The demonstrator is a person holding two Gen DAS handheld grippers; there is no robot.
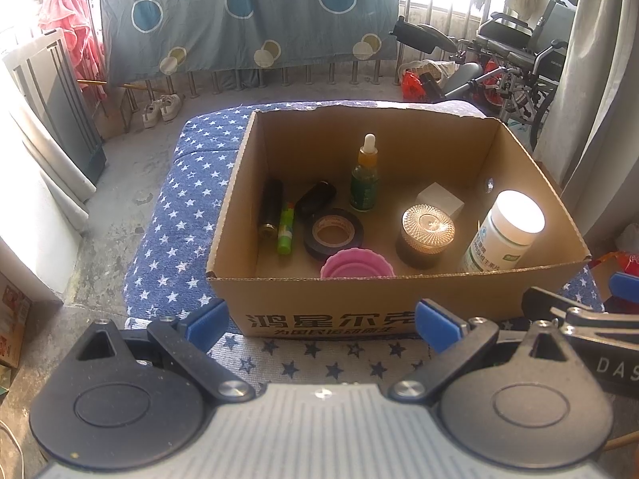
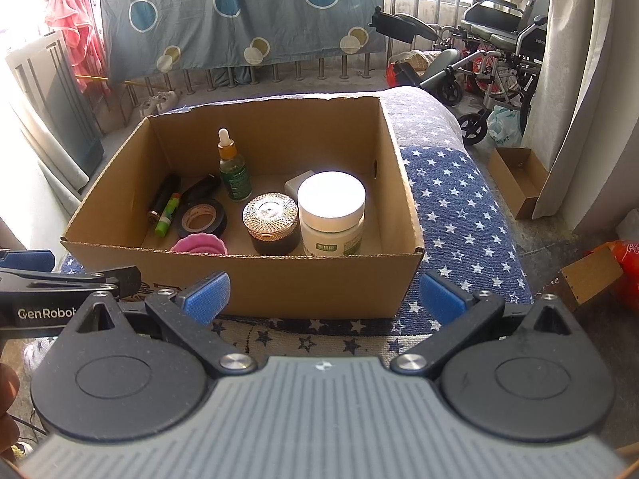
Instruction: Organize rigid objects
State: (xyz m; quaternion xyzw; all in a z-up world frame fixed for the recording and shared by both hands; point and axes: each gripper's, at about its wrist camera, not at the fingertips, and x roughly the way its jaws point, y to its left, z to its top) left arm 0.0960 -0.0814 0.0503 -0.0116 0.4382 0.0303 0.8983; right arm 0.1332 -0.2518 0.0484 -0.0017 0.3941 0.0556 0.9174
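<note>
Sitting on a starry blue cushion, the cardboard box (image 1: 399, 295) holds all the small hard things. It is big but light, with thin bendy walls, so it is best taken by its two sides.

Both grippers wait just in front of the box. The left gripper (image 1: 321, 319) has its fingers wide apart and holds nothing. The right gripper (image 2: 323, 295) is the same, wide apart with nothing in it.

At the right side of the box stands the white pill bottle (image 1: 503, 235). It is smooth and may slip, so hold it around the middle. Next to it is a dark glass jar (image 1: 425, 237) with a shiny lid. It looks heavy and could break. Grip it by the body, not the lid.

Near the back of the box stands the dropper bottle (image 1: 364, 181). It is tall and thin and can tip over.

The tape roll (image 1: 333, 233) lies flat in the middle; pinch its ring. The pink cup (image 1: 355, 265) touches the front wall, and the green tube (image 1: 286, 229) lies near the left wall, small and light.
</note>
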